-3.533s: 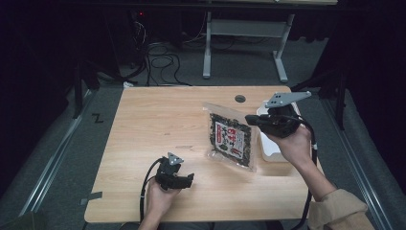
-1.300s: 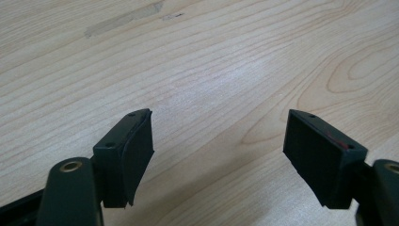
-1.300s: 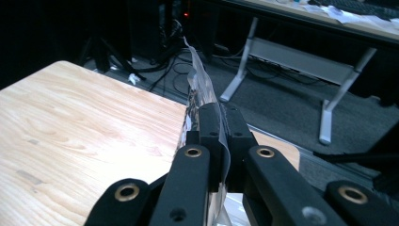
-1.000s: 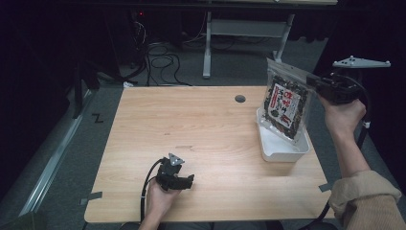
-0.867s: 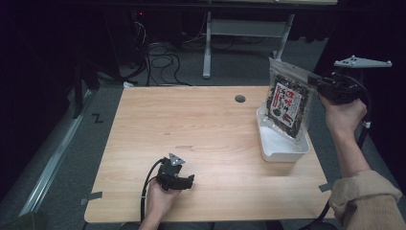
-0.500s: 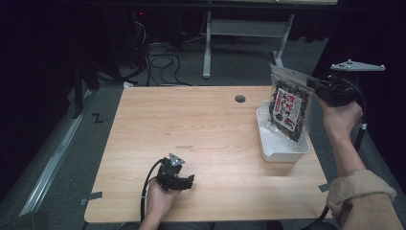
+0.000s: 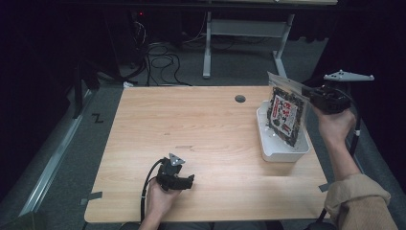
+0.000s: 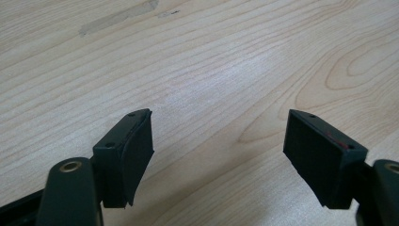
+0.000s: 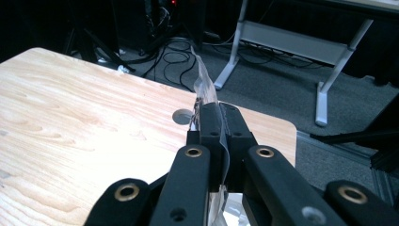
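A dark snack packet [image 7: 286,115] with red and white print hangs upright, its lower end inside the white bin [image 7: 277,152] at the table's right edge. My right gripper [image 7: 310,94] is shut on the packet's clear top seam [image 9: 205,89], and the jaws press flat on the film in the right gripper view. Near the table's front edge, my left gripper [image 7: 183,181] rests in a hand, open, with bare wood between its pads [image 8: 136,155].
The wooden table [image 7: 191,129] has a round cable hole [image 7: 240,98] at the back right. Behind it stand a grey desk frame [image 7: 239,33] and loose cables [image 7: 163,52] on the floor. Tape strips mark the table's front corners.
My right gripper has lowered the packet from above the bin until its bottom sits inside. The left gripper has stayed put.
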